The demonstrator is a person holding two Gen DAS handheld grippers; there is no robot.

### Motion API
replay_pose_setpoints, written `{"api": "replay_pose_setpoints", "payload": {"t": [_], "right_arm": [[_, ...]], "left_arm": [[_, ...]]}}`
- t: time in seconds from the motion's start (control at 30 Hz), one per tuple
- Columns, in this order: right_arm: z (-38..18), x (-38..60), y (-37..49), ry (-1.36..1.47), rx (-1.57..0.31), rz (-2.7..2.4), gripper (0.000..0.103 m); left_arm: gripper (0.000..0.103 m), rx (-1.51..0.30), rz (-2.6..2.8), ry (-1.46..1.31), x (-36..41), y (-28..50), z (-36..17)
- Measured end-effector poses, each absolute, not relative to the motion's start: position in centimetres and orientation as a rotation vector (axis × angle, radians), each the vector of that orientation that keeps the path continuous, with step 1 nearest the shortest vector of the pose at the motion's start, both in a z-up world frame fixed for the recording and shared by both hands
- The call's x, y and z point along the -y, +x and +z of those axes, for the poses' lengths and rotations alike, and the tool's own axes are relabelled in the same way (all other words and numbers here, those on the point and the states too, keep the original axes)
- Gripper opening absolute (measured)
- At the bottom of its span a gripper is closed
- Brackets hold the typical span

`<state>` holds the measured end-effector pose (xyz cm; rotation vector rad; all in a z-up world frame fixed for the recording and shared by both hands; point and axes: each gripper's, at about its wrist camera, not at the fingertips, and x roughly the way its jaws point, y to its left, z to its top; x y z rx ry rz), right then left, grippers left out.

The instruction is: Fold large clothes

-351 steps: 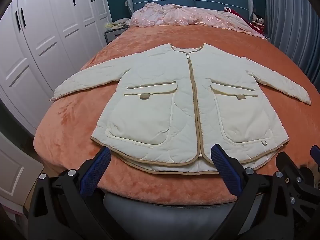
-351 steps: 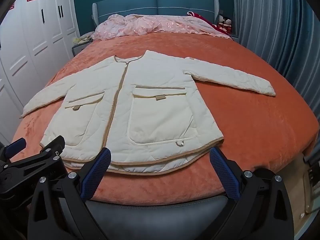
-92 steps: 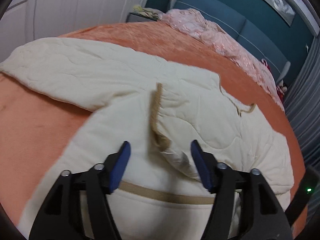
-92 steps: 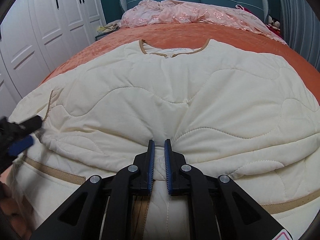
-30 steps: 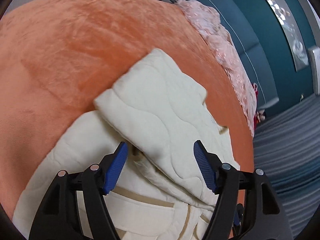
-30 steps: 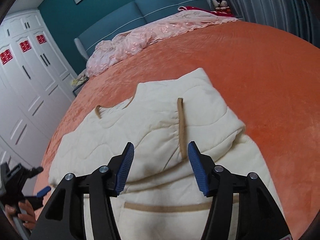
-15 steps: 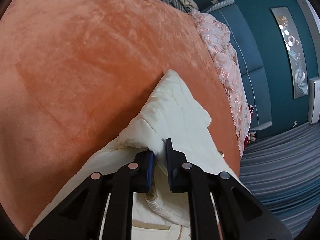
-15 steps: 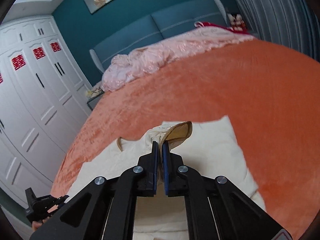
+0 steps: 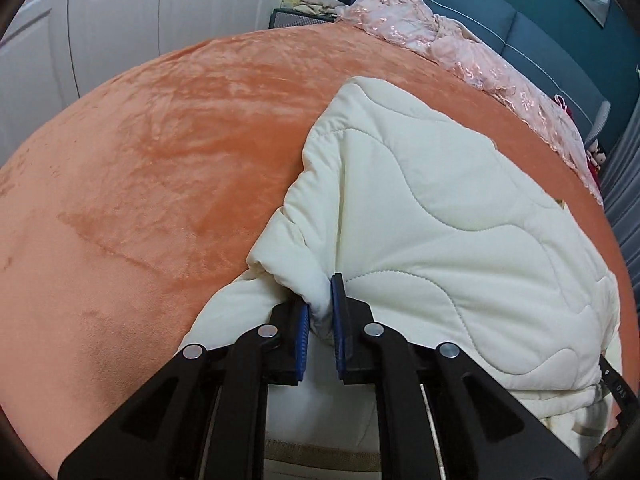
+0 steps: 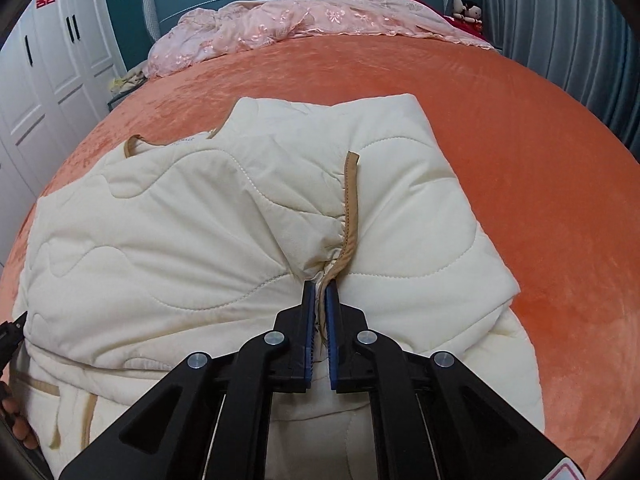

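slip risk: left gripper (image 9: 320, 316) clamped on bulky jacket (image 9: 440, 208) fold, right gripper (image 10: 319, 308) pinching only thin tan trim (image 10: 349, 216). trim could pull free, folded layers sliding apart.

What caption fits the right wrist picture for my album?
Right gripper pinching the tan-trimmed cuff of a folded cream jacket on an orange bed.

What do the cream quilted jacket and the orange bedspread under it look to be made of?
Cream quilted jacket: matte woven shell over soft padding, judging by the wavy stitch lines and puffed panels; tan trim looks like smooth binding tape. Orange bedspread: probably plush velvet or fleece, given its brushed sheen.
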<state>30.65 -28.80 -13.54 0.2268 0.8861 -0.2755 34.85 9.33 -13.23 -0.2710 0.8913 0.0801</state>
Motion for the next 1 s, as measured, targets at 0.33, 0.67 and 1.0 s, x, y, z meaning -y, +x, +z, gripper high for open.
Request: {"api": "replay_pose_setpoints", "payload": {"t": [0.33, 0.67, 1.0], "right_arm": [[-9.5, 28.1, 29.2, 0.232, -0.824, -0.348, 0.013], [-8.1, 19.3, 32.6, 0.179, -0.859, -0.041, 0.014], [-14.1, 16.6, 32.1, 0.115, -0.876, -0.057, 0.013]], "left_arm": [[0.020, -0.881, 0.125, -0.137, -8.2, 33.3, -10.5], [0.021, -0.857, -0.050, -0.143, -2.0, 34.8, -6.3], [0.022, -0.848, -0.066, -0.064, 0.7, 34.6, -13.2]]}}
